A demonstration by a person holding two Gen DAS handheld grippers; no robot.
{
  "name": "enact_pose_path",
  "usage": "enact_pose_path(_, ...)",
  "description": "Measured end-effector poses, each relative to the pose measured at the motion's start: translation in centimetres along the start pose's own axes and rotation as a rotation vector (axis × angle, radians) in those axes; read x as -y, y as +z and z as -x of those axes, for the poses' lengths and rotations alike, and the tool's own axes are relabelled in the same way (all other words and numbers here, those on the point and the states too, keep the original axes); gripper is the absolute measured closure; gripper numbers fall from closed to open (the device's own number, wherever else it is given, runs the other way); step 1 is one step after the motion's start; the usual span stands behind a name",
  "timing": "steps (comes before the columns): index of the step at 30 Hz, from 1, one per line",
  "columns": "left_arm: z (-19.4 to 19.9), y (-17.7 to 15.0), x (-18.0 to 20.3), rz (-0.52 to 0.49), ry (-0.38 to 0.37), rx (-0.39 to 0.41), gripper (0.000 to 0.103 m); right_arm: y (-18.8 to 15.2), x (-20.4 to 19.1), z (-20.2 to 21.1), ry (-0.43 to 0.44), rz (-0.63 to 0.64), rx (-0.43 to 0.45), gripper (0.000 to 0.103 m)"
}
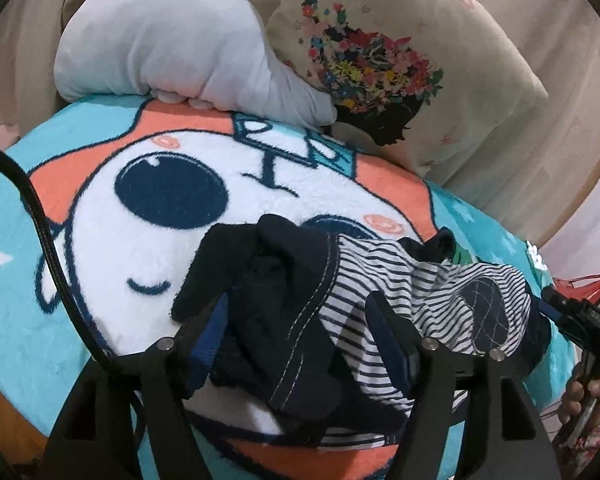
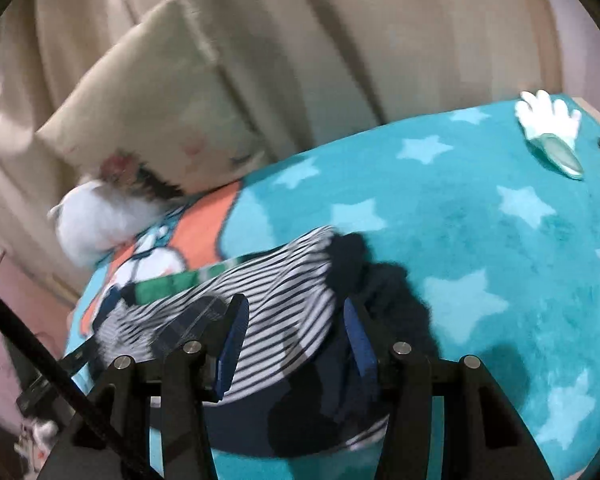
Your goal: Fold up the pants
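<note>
Now, pants (image 1: pixel 340 312): bunched on blanket (image 1: pixel 100 264), navy and striped cloth mixed.
Axis: the heap runs left to right, straight ahead of both tools.
Left gripper (image 1: pixel 300 332): jaws apart, straddling the navy end, low over it.
Right gripper (image 2: pixel 296 340): jaws apart around the striped part; view blurred.
Nearer: neither; one at each end.
</note>
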State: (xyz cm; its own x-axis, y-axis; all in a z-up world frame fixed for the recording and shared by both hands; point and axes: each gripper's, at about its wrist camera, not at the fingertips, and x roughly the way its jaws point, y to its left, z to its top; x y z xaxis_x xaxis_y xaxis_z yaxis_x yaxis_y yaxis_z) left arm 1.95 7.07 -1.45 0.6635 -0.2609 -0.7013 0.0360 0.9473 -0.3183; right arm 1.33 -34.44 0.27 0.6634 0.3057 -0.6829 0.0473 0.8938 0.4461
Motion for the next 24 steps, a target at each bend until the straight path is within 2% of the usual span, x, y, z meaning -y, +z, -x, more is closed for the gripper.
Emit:
enact_pose_path(2,-0.1,-0.2,0.2,-0.006,0.014,-0.001,0.034,0.4,0.0,-0.5,-0.051,0.031,0.027,0.050)
enact_pose_path(6,-0.3,-0.3,0.4,-0.009,0.033,-0.003,0.032,1.0,0.2,-2.5,-0.103,0.094,0.003,0.050)
enact_pose_path(7,-0.4,-0.2,0.5,-0.009,0.036,-0.003,0.032,1.2,0.3,-3.0,-0.101,0.105,-0.003,0.055)
enact_pose_path(8,-0.4,-0.3,0.5,-0.011,0.037,-0.003,0.031,1.3,0.2,-3.7,-0.097,0.125,-0.012,0.075)
enact_pose_path(9,-0.5,-0.1,0.2,-0.019,0.031,-0.007,0.031,1.2,0.0,-4.1,-0.103,0.148,-0.029,0.083)
enact_pose_path(12,-0.5,-0.2,0.3,-0.022,0.036,-0.009,0.031,1.2,-0.3,-3.1,-0.147,0.185,-0.012,0.088)
enact_pose_path(15,-0.5,-0.2,0.3,-0.019,0.036,-0.009,0.031,1.6,1.1,-0.7,-0.243,0.127,0.059,0.090)
enact_pose_path(17,-0.5,-0.2,0.2,-0.018,0.037,-0.007,0.031,1.8,2.7,1.1,-0.260,0.063,0.088,0.089)
enact_pose_path(19,-0.5,-0.2,0.2,-0.018,0.036,-0.008,0.031,2.0,4.4,3.0,-0.137,-0.028,0.092,0.087)
enact_pose_path(20,-0.5,-0.2,0.2,-0.017,0.035,-0.009,0.031,2.0,5.0,3.5,-0.049,-0.070,0.078,0.078)
enact_pose_path(21,-0.6,-0.1,0.1,-0.017,0.032,-0.009,0.031,1.9,5.7,3.8,0.088,-0.133,0.047,0.072)
enact_pose_path(22,-0.6,-0.1,0.1,-0.014,0.029,-0.009,0.031,1.7,6.0,3.7,0.172,-0.172,0.019,0.060)
enact_pose_path(23,-0.6,-0.2,0.1,-0.011,0.028,-0.008,0.031,1.4,6.1,3.2,0.257,-0.209,-0.026,0.058)
enact_pose_path(24,-0.6,-0.2,0.1,-0.010,0.027,-0.007,0.031,1.2,5.8,2.7,0.292,-0.221,-0.061,0.058)
